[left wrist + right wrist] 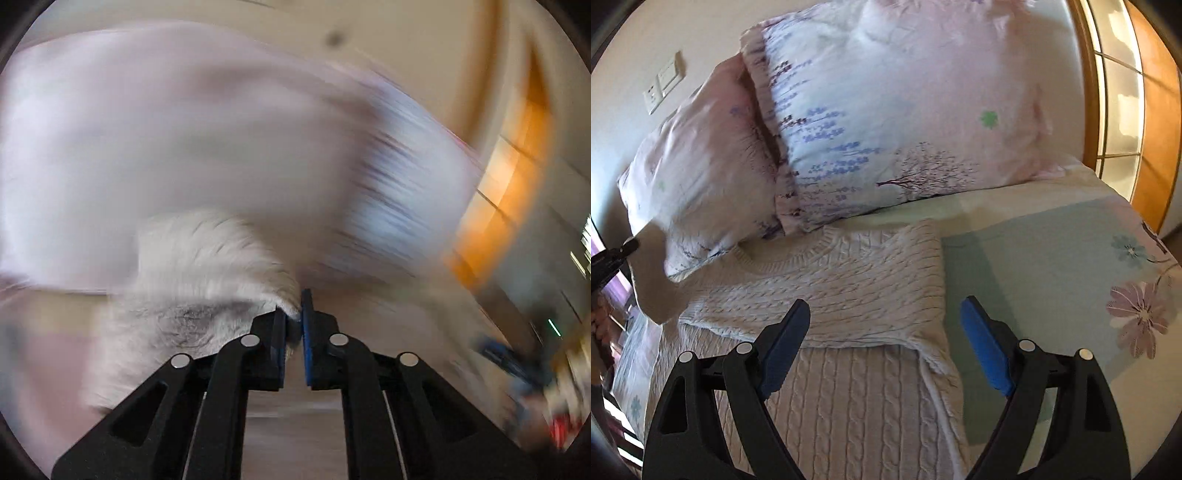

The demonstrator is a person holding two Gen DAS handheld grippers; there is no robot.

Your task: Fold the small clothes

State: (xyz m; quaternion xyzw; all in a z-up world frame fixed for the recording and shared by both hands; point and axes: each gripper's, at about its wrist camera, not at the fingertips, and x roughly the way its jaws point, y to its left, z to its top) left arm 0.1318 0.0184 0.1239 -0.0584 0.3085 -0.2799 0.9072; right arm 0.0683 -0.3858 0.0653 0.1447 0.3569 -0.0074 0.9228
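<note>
Left wrist view: left gripper (pixel 294 317) jaws clamp the white sweater (pixel 827 280); right gripper (pixel 886 343) jaws spread.

Your left black two-finger gripper with blue pads (pixel 293 314) has its jaws pinched nearly together at the near centre. Your right black two-finger gripper (pixel 886 314) holds its blue-padded fingers (pixel 984 354) spread wide apart.

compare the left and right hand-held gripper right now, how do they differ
The left hand-held gripper is shut on a fold of the white knit sweater; the right hand-held gripper is open and holds nothing. The left view is motion-blurred; the right view is fairly sharp, hovering over the sweater on the bed. Both have black arms with blue pads.
</note>
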